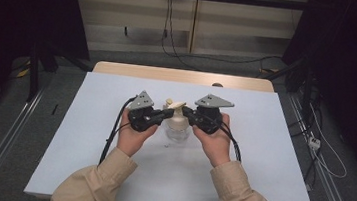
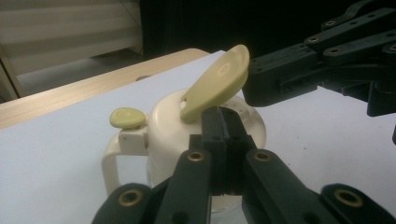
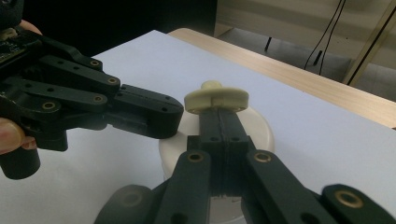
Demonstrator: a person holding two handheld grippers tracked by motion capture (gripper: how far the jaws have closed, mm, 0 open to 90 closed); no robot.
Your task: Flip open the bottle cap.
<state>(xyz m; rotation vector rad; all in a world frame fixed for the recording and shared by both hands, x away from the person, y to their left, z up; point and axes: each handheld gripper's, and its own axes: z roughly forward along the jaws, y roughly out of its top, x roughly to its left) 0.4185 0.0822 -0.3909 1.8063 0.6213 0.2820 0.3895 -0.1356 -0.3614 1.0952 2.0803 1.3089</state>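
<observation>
Cream jar lid [image 2: 168, 126] with raised flap [image 2: 215, 81], left gripper [image 2: 223, 122] jaws closed at lid's edge, right gripper [image 3: 219, 114] jaws closed under flap

lid [image 2: 205, 116]: smooth cream plastic | jar body [image 1: 179, 134]: clear, maybe glass | table [image 1: 108, 173]: matt

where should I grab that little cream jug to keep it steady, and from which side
Take the jug by its loop handle, coming in from the side away from the lifted flap. The handle juts clear of the round body, open for fingers to close across.
</observation>
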